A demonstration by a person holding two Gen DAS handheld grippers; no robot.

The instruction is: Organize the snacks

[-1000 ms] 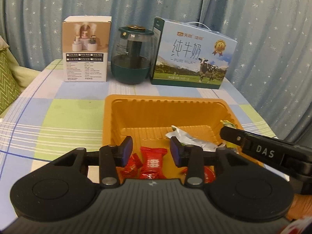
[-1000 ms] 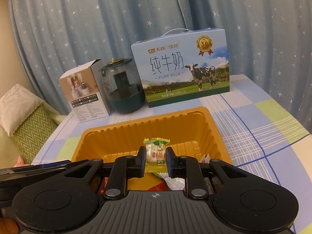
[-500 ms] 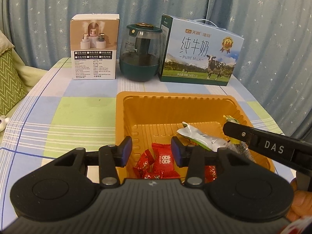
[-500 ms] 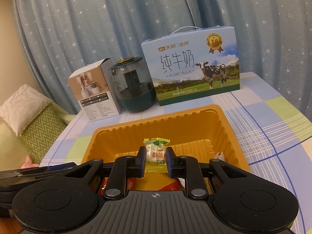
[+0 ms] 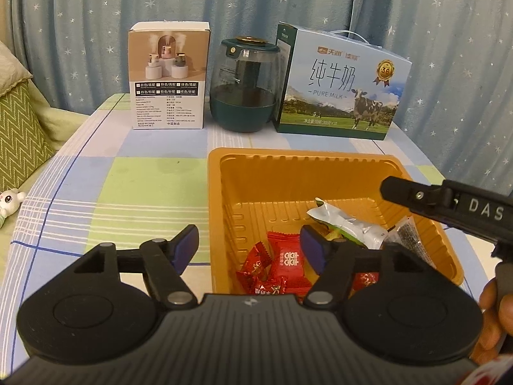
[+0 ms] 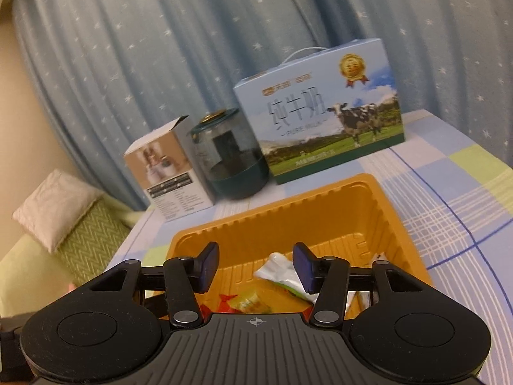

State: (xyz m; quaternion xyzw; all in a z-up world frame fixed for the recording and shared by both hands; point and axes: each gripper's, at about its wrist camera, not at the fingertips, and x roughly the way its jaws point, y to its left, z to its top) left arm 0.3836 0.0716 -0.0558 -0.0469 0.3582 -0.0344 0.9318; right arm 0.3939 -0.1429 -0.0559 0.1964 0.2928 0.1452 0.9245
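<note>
Checked cloth covers the surface (image 5: 128,186) before starry curtains (image 5: 96,32); orange tray (image 5: 304,173) holds red candies (image 5: 282,256); left claw (image 5: 248,245) and right claw (image 6: 256,264) are both opening, empty.

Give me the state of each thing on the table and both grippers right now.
Left gripper: jaws opening, nothing between them.
Right gripper: jaws opening, nothing gripped.
Orange tray: upright, snacks heaped at the near end.
Red candies: loose in the tray.
Silver packet: lying in the tray.
Jar: upright, lid on.
Milk carton: upright, closed.
White box: upright, closed.
</note>
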